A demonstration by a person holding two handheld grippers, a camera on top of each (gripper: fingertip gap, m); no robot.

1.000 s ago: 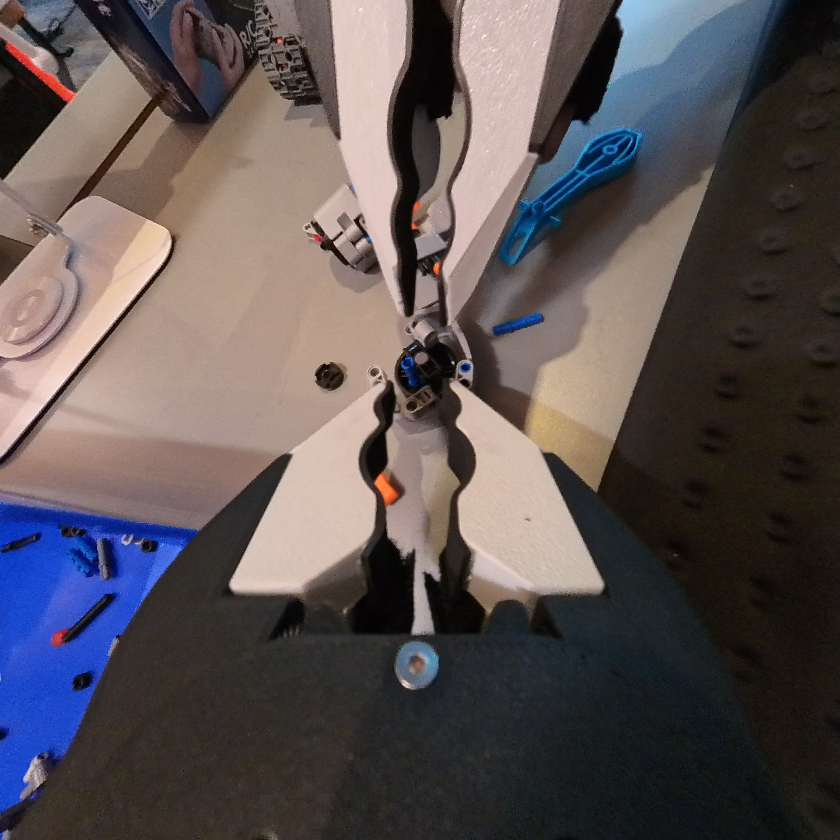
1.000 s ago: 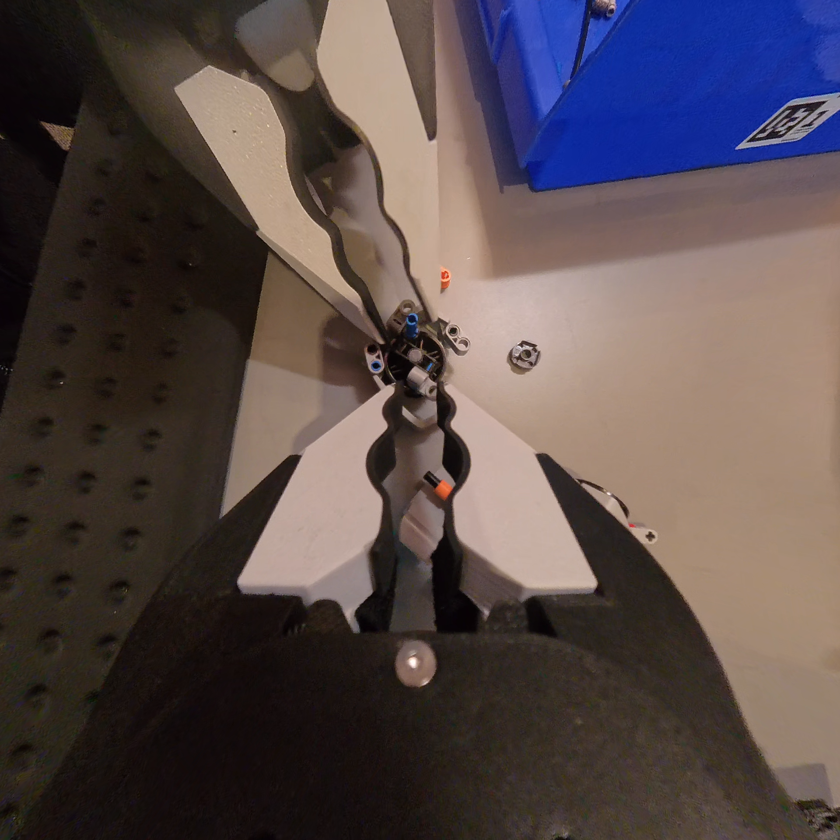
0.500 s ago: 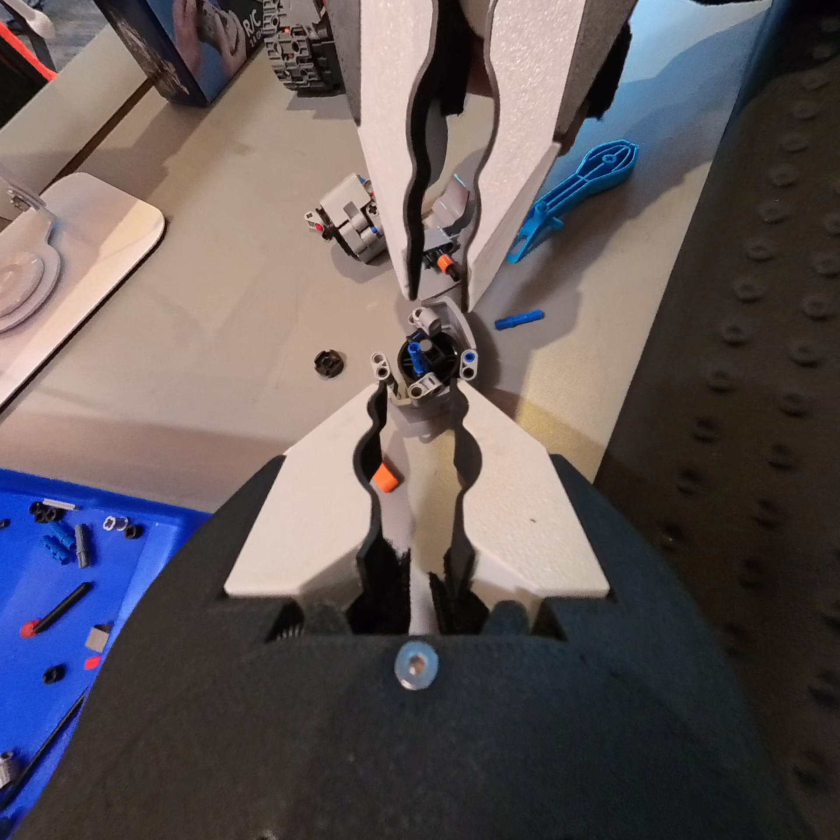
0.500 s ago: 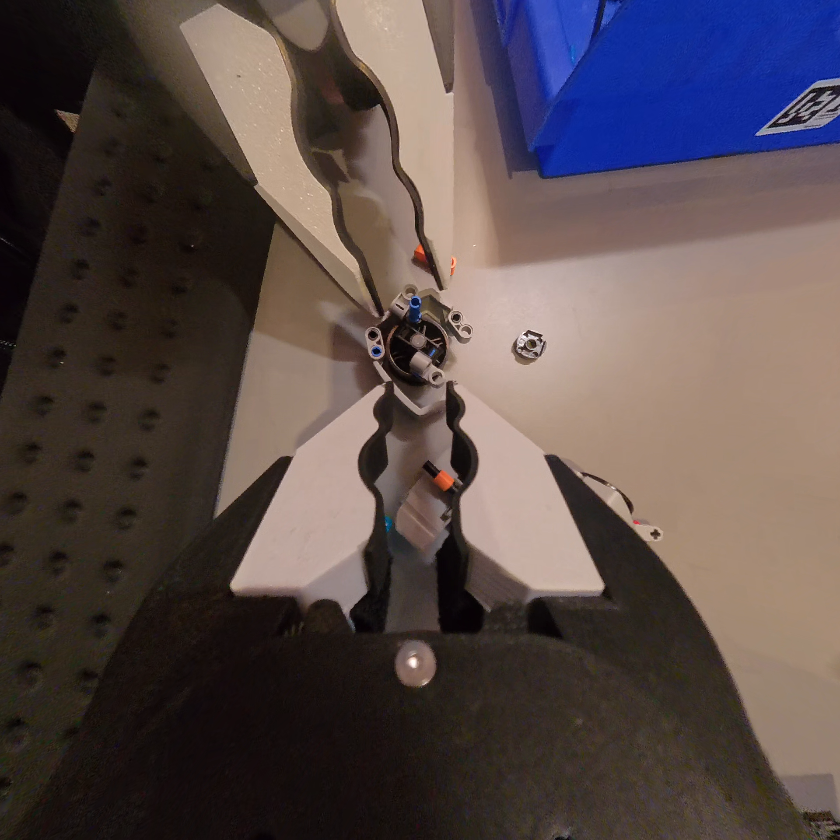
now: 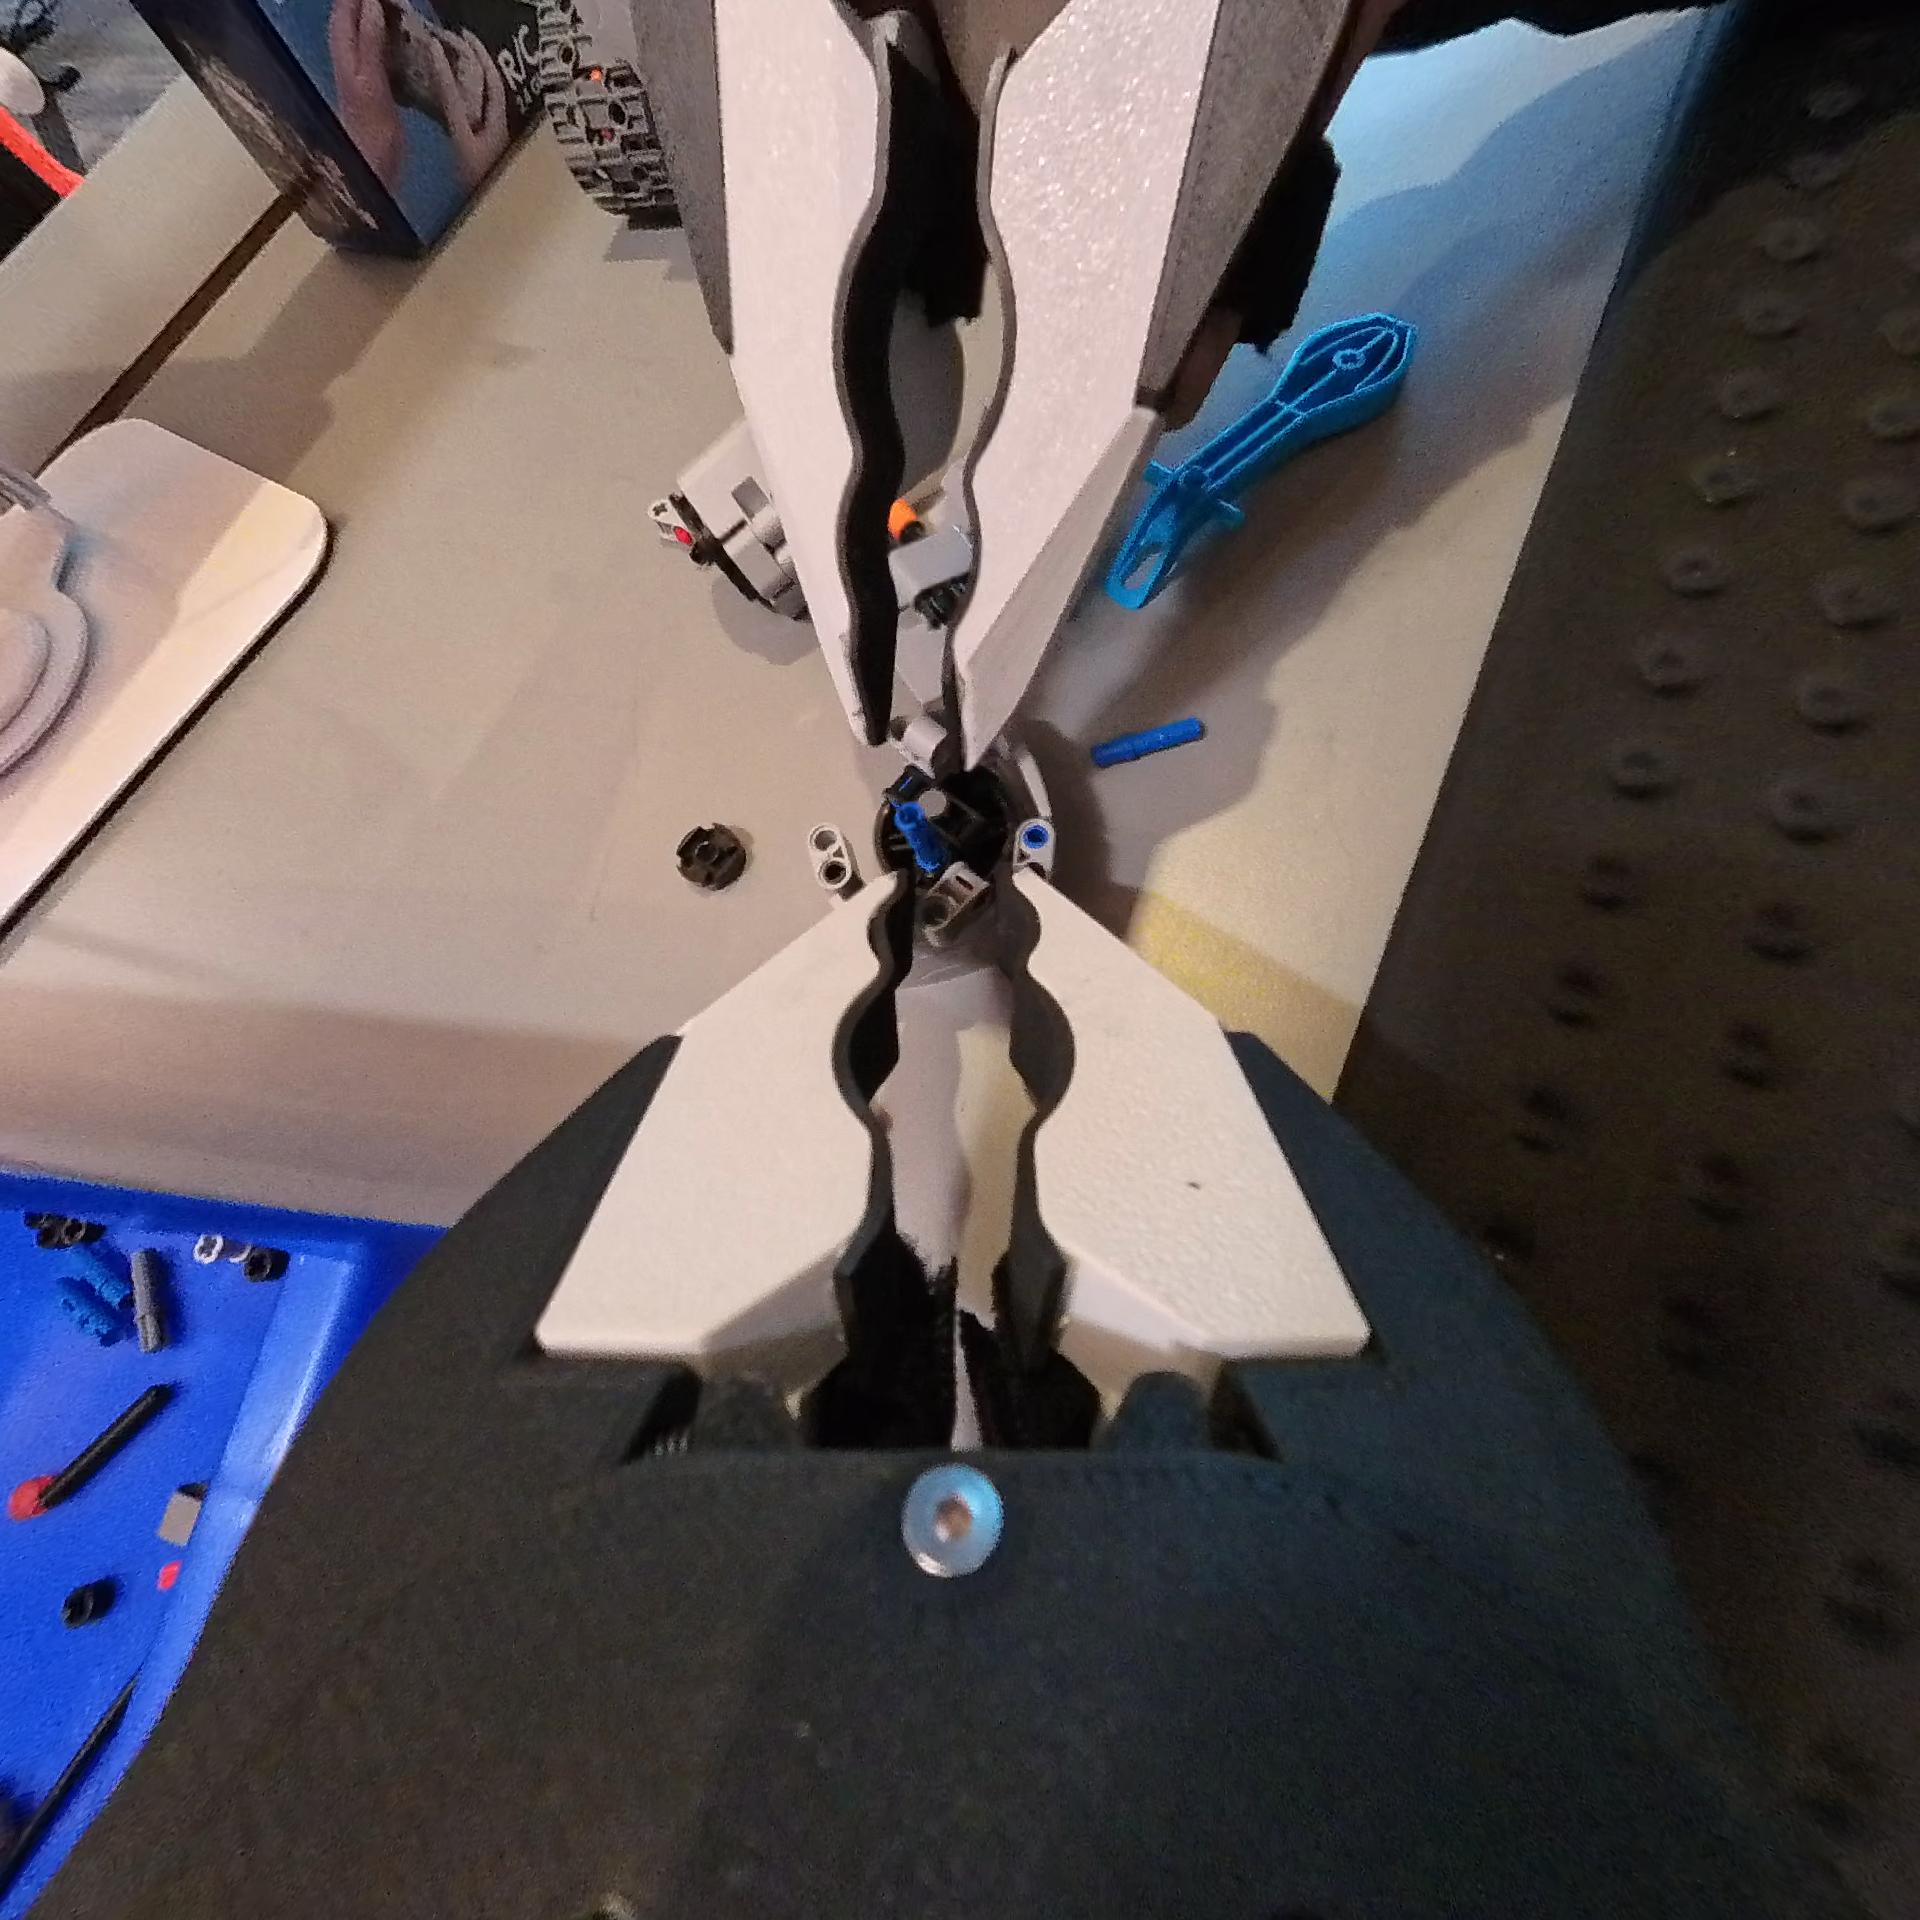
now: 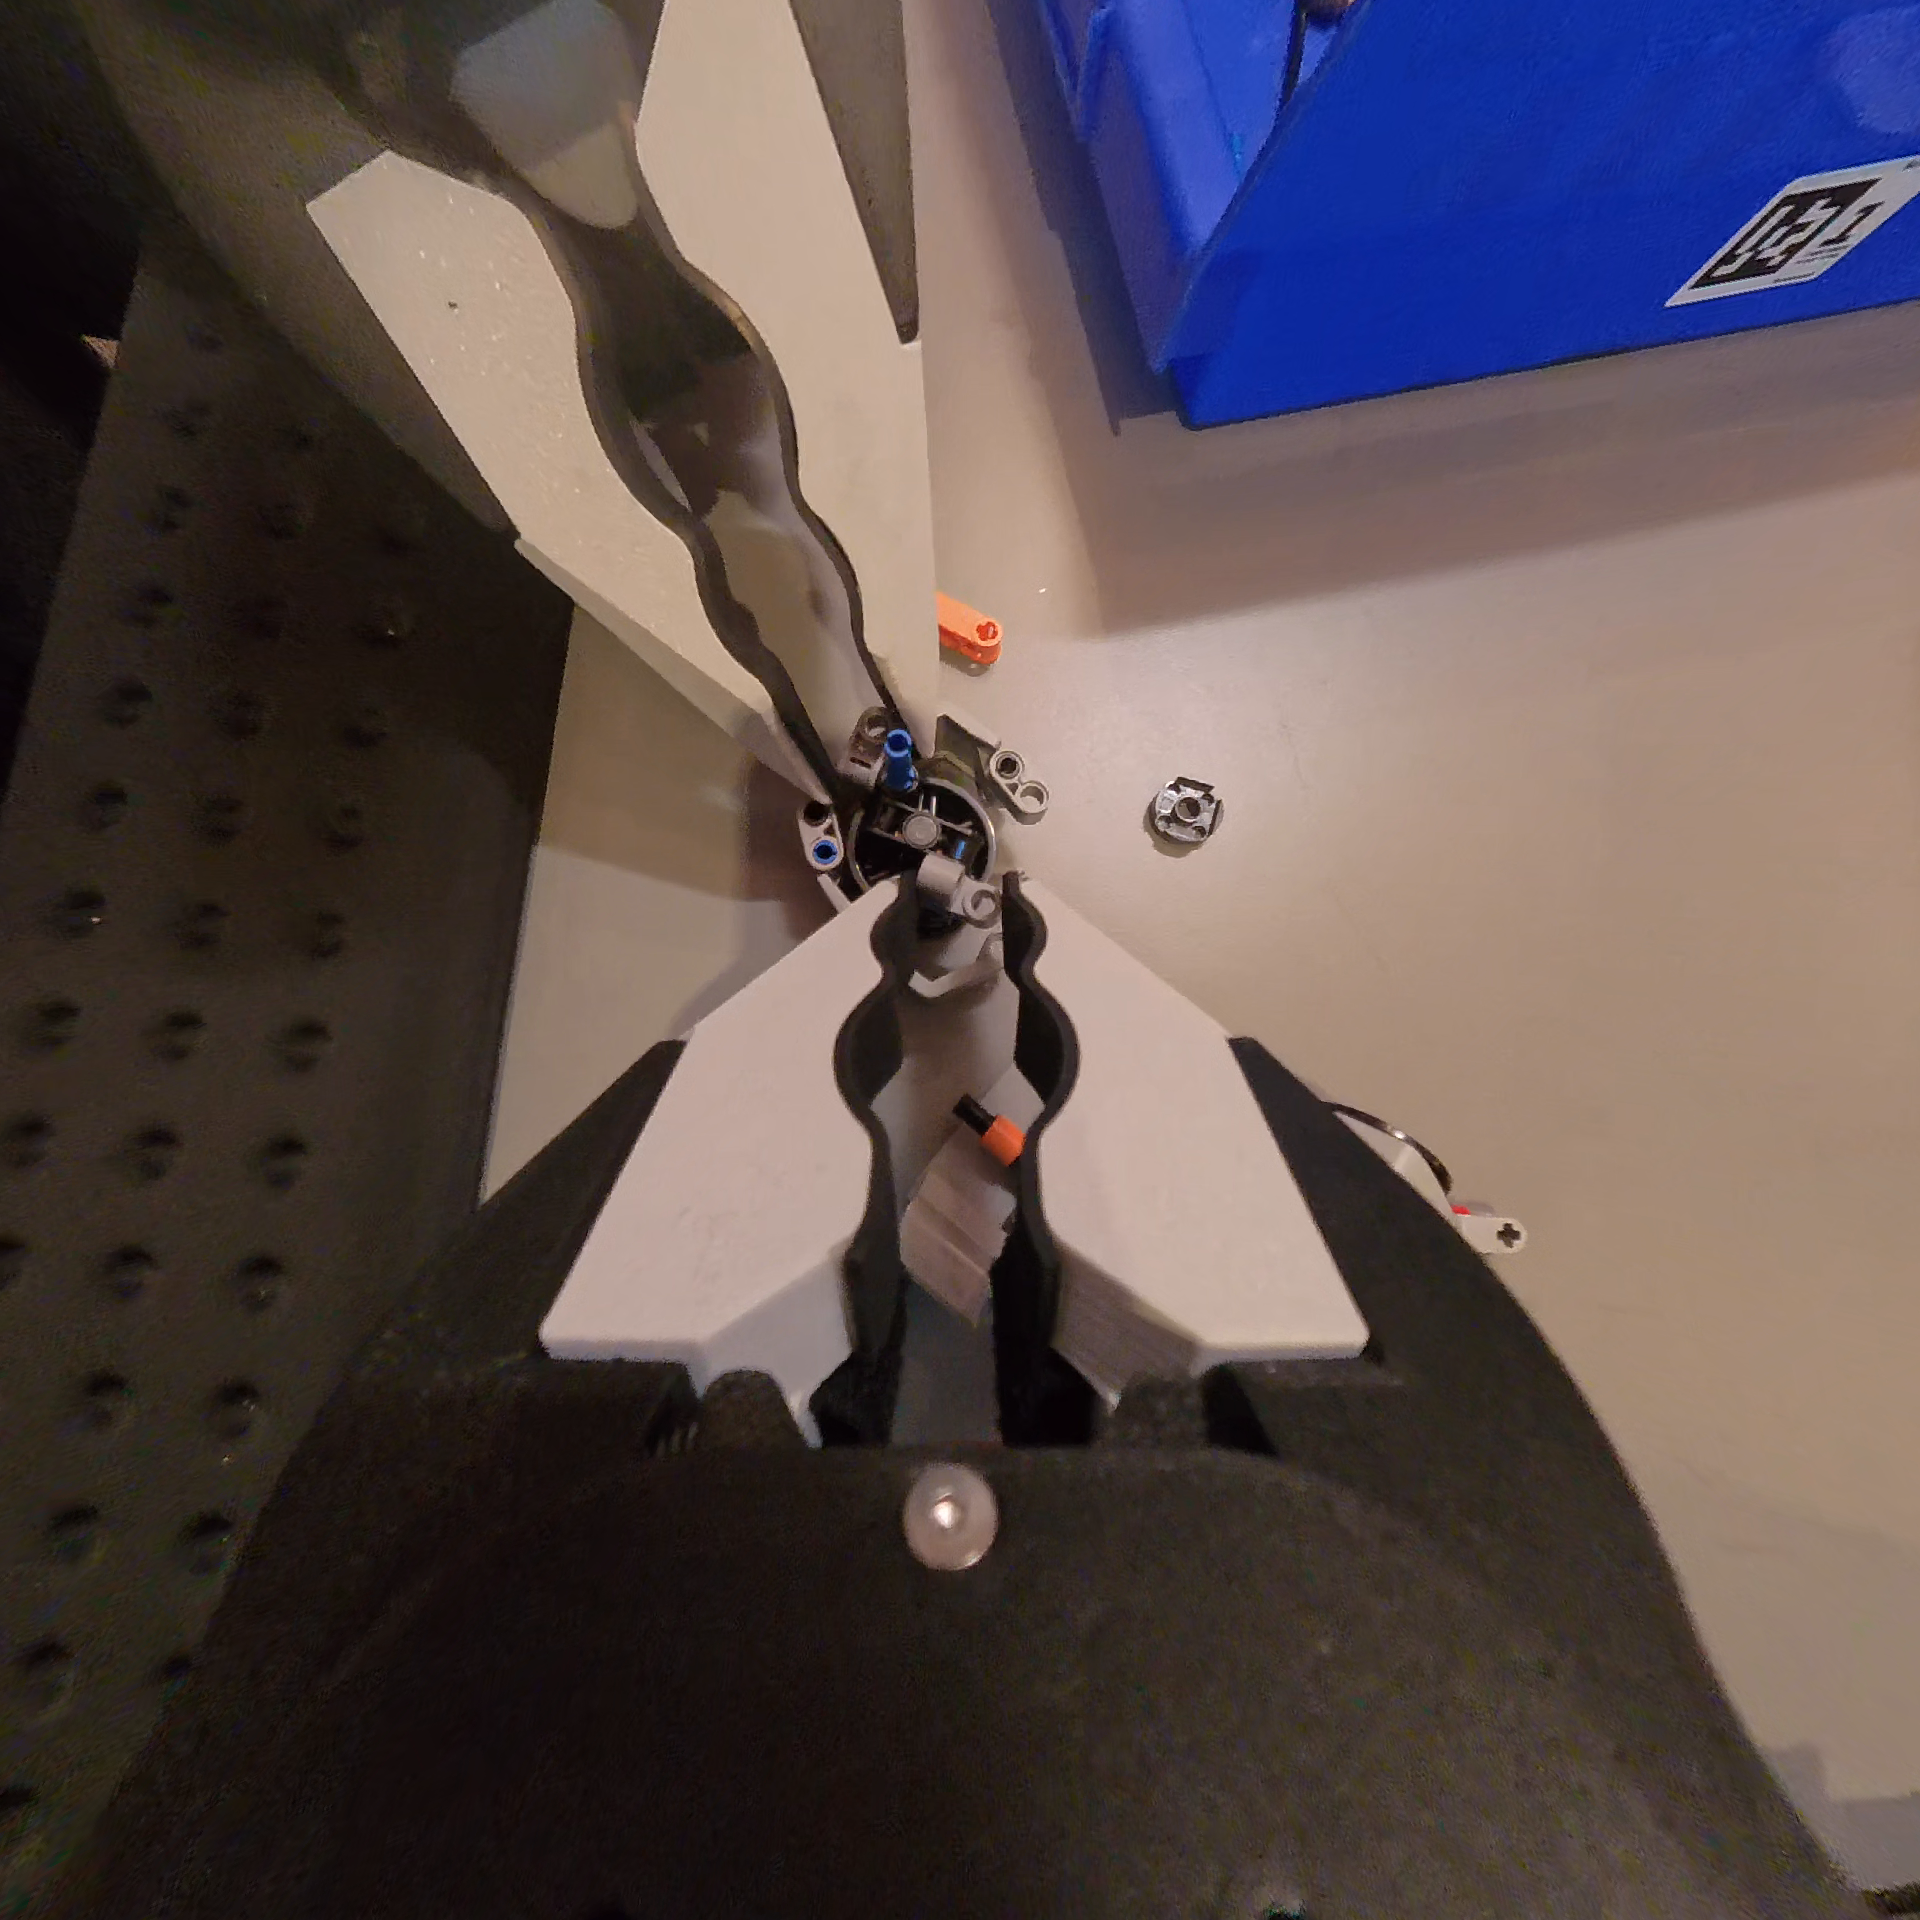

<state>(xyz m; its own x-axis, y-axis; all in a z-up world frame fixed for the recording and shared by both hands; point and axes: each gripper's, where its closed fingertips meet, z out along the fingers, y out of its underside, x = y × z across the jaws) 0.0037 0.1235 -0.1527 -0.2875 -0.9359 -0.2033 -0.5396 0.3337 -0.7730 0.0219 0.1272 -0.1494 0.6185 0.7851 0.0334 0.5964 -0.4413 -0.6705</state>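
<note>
While my left gripper [image 5: 954, 906] and right gripper [image 6: 961, 902] each clamped one end of the small grey-and-black assembly [image 5: 954, 821] on the table [image 5: 436, 727], loose pieces lay beside it unattached.

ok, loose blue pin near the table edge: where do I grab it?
Mid-shaft of the blue pin, tongs from straight above, closing across its thin width. It lies flat on the table, apart from the hub, with bare surface on both sides.
</note>
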